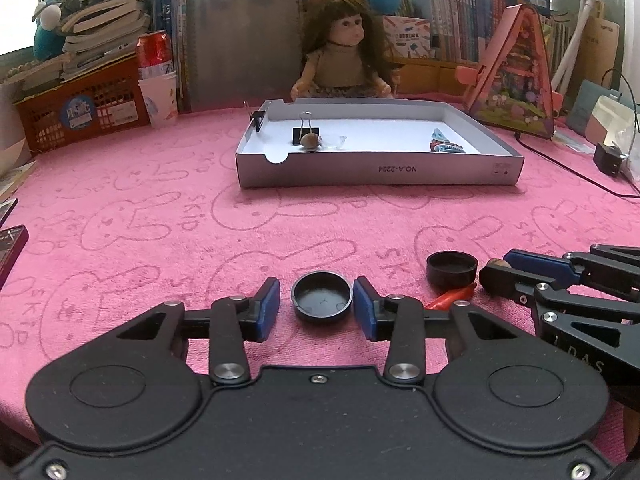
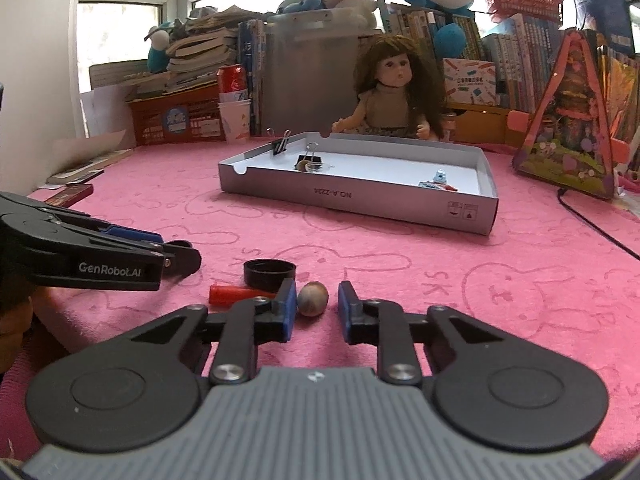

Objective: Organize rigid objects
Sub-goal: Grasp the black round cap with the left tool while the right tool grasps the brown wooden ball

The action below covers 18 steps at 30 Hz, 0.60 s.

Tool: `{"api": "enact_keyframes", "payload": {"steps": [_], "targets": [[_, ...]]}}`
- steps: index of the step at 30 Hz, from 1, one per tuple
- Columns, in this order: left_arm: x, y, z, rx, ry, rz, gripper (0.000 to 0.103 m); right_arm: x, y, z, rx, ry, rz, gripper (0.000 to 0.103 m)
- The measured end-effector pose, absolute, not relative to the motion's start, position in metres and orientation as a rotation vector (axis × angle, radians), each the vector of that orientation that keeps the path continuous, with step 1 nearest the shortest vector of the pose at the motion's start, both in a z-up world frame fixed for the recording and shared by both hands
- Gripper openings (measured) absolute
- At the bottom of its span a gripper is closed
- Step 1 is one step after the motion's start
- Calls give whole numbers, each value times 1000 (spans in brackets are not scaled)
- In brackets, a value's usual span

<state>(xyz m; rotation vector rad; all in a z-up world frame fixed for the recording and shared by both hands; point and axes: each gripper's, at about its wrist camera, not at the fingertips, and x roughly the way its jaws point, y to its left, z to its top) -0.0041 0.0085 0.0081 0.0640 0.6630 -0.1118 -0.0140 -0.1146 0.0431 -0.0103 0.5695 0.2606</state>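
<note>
Covering the whole table point(image 1: 160, 208) is a pink towel with rabbit outlines, and on it, above the middle of both views, sits your largest task item, the shallow grey box point(image 1: 376, 174). Inside it, toward the left end, you have a black binder clip point(image 1: 305, 130) standing with a brown pebble point(image 1: 310, 141) touching its front; a second binder clip point(image 1: 258, 117) is clamped on the box's left wall, and a small blue toy point(image 1: 442, 142) lies at the right end. A doll point(image 1: 346, 56) sits just behind the box.

Your left gripper point(image 1: 316, 306) fills the bottom of the left wrist view. Its fingers point(image 1: 268, 308) stand apart on either side of a round black cap point(image 1: 322, 302) lying open side up on the towel; a narrow gap shows on each side, so nothing is pressed.

Your right gripper point(image 2: 318, 312) fills the bottom of its own view. A brownish round stone point(image 2: 313, 299) sits between its fingers: the left pad touches it, the right pad stands clear.

Left of that stone lie a second black cap point(image 2: 269, 273) and, touching its base, a red tube point(image 2: 234, 294).
</note>
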Motion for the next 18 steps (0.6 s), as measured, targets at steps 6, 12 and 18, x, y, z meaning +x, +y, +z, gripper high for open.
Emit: {"api": "enact_keyframes", "payload": {"steps": [6,12,18], "targets": [[-9,7,6,77,643,-110,37,-19,-111,41,-53,519,177,30],[-12,6,4,63,625,-97,38,-23,-110,34,-98,497,108,48],[-11,8,0,59,598,-72,46,-28,-108,30,-108,460,42,56]]}}
